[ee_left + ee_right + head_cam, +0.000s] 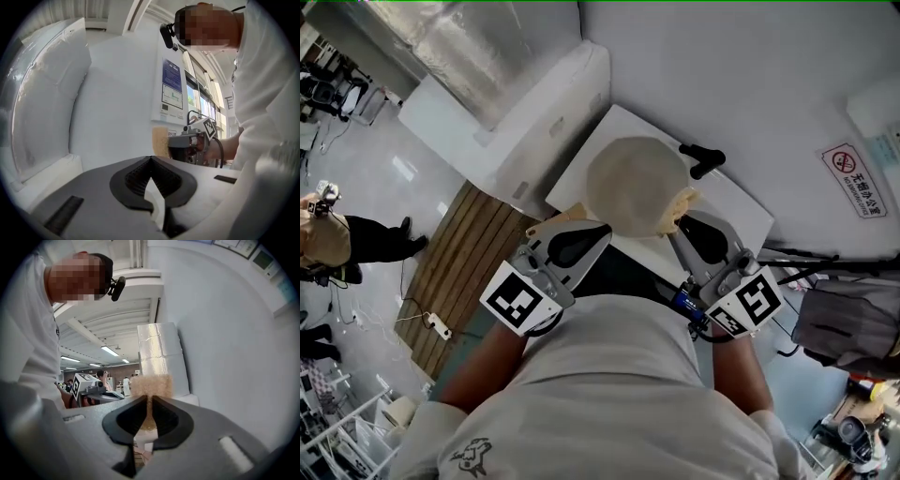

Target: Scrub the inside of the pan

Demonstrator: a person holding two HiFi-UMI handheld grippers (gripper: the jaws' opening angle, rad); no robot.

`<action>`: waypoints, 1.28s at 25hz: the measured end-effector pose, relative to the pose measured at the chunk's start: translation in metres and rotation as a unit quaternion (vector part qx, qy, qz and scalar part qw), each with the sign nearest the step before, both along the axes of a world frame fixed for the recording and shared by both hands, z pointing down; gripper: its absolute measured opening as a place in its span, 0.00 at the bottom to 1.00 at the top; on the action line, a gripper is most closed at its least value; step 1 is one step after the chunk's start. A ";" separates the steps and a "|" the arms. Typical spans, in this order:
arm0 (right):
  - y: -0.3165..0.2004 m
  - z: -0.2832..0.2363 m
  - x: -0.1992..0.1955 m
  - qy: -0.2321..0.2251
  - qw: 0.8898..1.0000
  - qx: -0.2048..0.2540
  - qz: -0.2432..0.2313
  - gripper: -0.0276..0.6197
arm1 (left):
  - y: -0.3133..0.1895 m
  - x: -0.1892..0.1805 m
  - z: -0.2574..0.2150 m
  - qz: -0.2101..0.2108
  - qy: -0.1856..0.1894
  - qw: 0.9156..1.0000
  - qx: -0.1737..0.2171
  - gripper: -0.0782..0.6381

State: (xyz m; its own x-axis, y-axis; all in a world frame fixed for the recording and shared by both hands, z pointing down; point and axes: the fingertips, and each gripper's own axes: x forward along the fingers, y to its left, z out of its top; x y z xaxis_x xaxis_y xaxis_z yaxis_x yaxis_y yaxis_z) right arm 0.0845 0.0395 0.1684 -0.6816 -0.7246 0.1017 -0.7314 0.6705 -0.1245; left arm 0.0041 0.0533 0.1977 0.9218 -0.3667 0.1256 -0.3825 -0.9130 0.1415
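Resting pan: sat on a white table, its round pale inside facing up; seen in the head view only.
Pan handle: black, stuck out from the far right of the rim.
Sponge: tan and coarse, lay at the pan's near-right rim in the head view; contact with the rim could not be told.
Right gripper: jaws clamped on the sponge; in the right gripper view the sponge stood up out of the pinched jaws of the right gripper. It was just beside the pan's near-right edge, outside the bowl.
Left gripper: sat at the pan's near-left edge, tip close to the rim. In the left gripper view the left gripper had its jaws together with nothing between them.
Pan against the two grippers: lay ahead of and between both tips, neither tip over its middle.
Cross views: the left gripper view caught the right gripper with the sponge at its tip; the right gripper view caught the left gripper off to its left.
Marker cubes: one on each gripper, left and right.
Surroundings: a wooden slatted board lay on the floor left of the table, and a red no-smoking sign was on the wall at right.
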 end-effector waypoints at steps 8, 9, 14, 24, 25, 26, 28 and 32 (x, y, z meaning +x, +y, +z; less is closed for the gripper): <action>-0.019 0.019 -0.019 0.005 0.999 -0.025 0.043 0.10 | -0.023 -0.034 0.020 0.027 0.003 1.000 -0.014 0.10; -0.021 0.023 -0.019 0.008 0.999 -0.029 0.044 0.10 | -0.027 -0.037 0.024 0.024 0.002 1.000 -0.018 0.10; -0.039 0.046 -0.018 0.003 0.998 -0.052 0.045 0.10 | -0.052 -0.042 0.053 0.019 -0.028 0.999 -0.033 0.10; -0.081 0.105 -0.002 -0.013 0.993 -0.108 0.041 0.10 | -0.083 -0.040 0.162 0.027 -0.129 0.988 -0.086 0.11; -0.085 0.110 0.000 -0.013 0.993 -0.111 0.040 0.10 | -0.085 -0.040 0.171 0.026 -0.133 0.987 -0.092 0.11; -0.089 0.115 0.002 -0.012 0.993 -0.114 0.039 0.10 | -0.089 -0.040 0.178 0.024 -0.132 0.986 -0.098 0.11; -0.098 0.126 0.007 -0.011 0.992 -0.118 0.038 0.10 | -0.095 -0.038 0.189 0.020 -0.132 0.985 -0.106 0.11; -0.104 0.145 0.016 -0.008 0.990 -0.138 0.041 0.10 | -0.094 -0.038 0.209 0.024 -0.151 0.981 -0.117 0.11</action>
State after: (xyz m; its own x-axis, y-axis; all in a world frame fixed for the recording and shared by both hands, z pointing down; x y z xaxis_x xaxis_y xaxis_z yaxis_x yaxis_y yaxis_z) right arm 0.1001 -0.0642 0.3133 -0.6247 -0.7237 0.2931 -0.7784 0.5478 -0.3067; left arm -0.0339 -0.0404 0.4065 0.8453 -0.2535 0.4704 -0.3973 -0.8868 0.2360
